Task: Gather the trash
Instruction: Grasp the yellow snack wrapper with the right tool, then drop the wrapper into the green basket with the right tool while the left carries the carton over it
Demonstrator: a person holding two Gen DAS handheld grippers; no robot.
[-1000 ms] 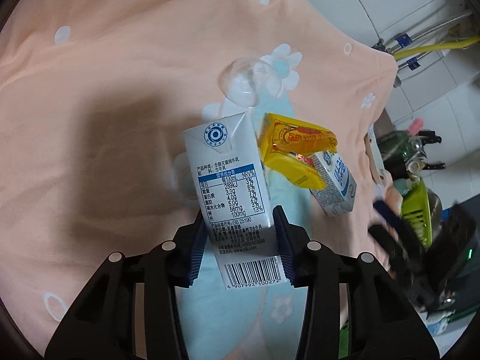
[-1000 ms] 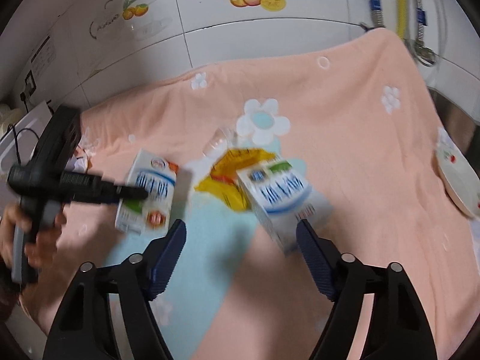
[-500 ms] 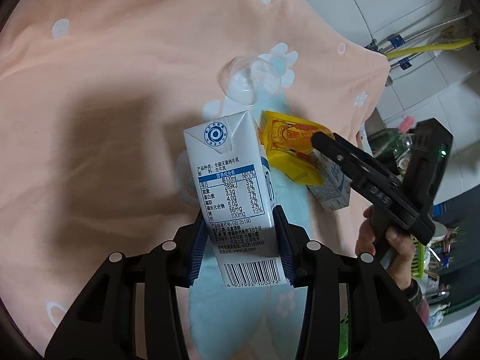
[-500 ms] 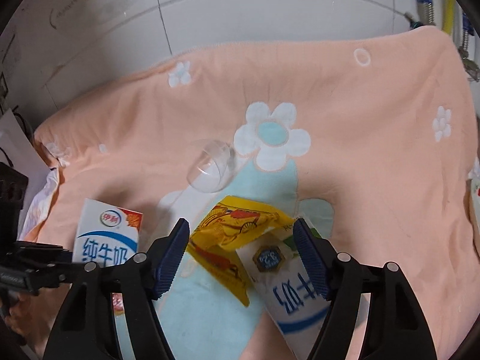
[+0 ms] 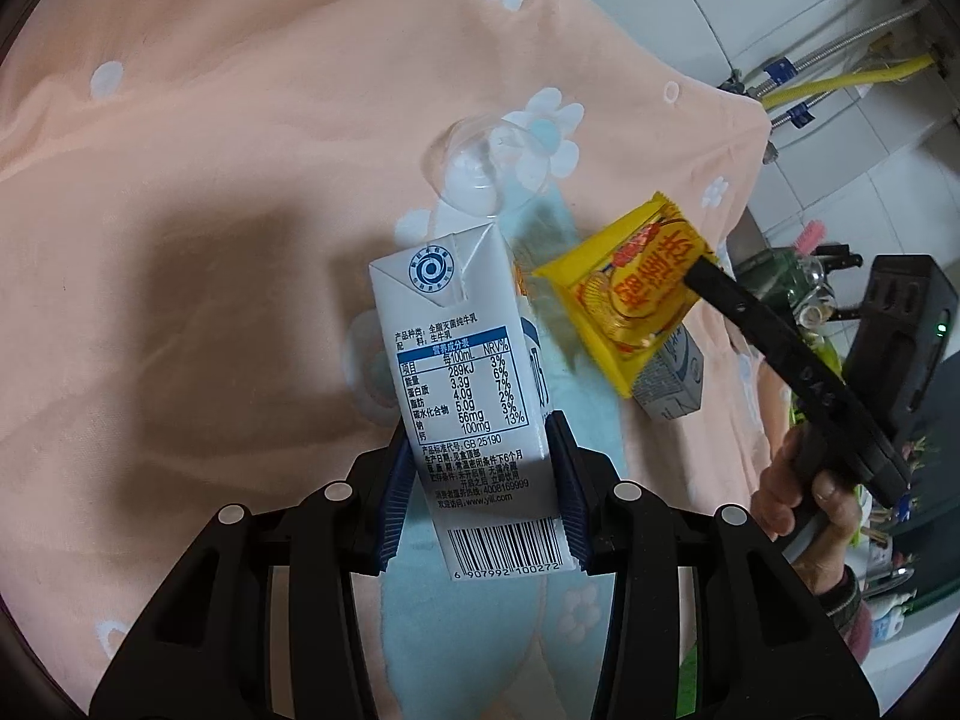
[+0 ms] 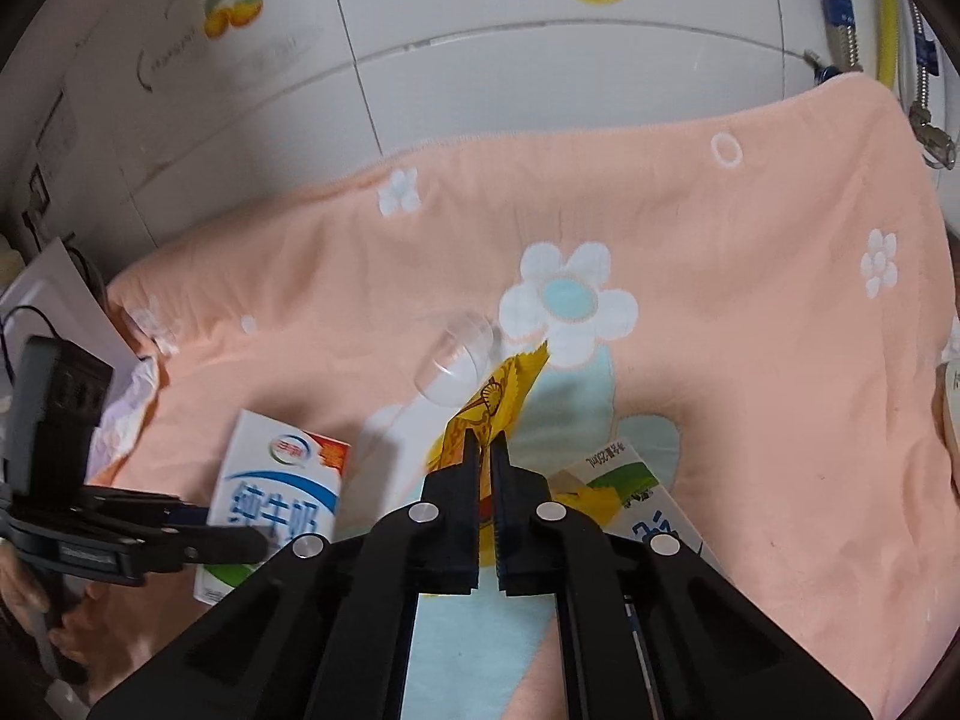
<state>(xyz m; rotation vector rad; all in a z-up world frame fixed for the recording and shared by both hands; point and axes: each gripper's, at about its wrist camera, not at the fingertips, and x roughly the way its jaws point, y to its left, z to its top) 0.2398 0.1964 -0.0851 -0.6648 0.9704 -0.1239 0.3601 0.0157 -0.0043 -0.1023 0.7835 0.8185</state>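
Left gripper [image 5: 483, 483] points steeply down over the cloth, jaws partway apart and pressed on both sides of a white milk carton [image 5: 465, 402]; the carton's long axis runs along the fingers, folded top pointing away toward the far side, barcode end nearest the camera. Right gripper [image 6: 485, 450], angled down likewise, has its jaws drawn together on the thin edge of a yellow snack wrapper [image 6: 492, 405]; in the left wrist view the wrapper [image 5: 630, 294] hangs clear of the cloth from the black fingertips, its long axis slanting from near-left to far-right. The person's right hand [image 5: 807, 480] wraps the gripper handle at the right edge. Under the wrapper, to the right of the held carton, a second milk carton [image 5: 669, 375] lies on its side on the peach flowered blanket [image 5: 240, 120]. Just beyond both, a clear plastic cup [image 5: 480, 165] lies tipped over beside the large white flower print. Farther right, off the blanket's edge, a yellow hose [image 5: 840, 84] and a braided metal hose run along the white tiled wall [image 6: 540, 72], which carries fruit stickers.
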